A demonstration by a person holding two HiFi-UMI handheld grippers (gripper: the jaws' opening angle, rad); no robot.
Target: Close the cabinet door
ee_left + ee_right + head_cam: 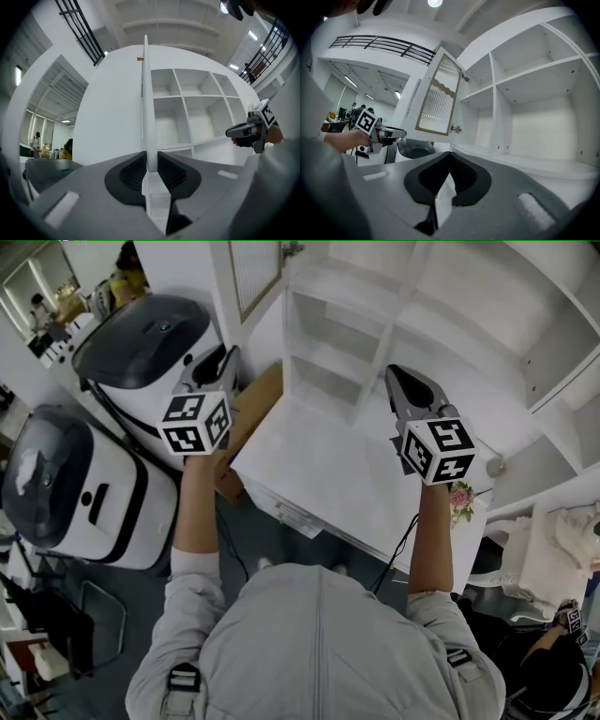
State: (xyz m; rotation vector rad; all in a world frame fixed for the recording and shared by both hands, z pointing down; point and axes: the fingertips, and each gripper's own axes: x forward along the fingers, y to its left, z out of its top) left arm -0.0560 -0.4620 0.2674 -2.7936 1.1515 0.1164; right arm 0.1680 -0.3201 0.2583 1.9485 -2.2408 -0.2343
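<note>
The white cabinet has open shelves, and its door, framed round a ribbed glass panel, stands swung out to the left. In the left gripper view the door shows edge-on, and my left gripper is shut on its thin lower edge, both pads pressing on it. The head view shows that left gripper below the door. My right gripper hovers in front of the shelves with its jaws together and nothing between them. The right gripper view shows the right gripper, the door and the left gripper.
Two big white-and-black machines stand on the left, close to the door. A brown cardboard box lies beside the cabinet's white counter. A small pink flower sits at the right. People are far off at the left.
</note>
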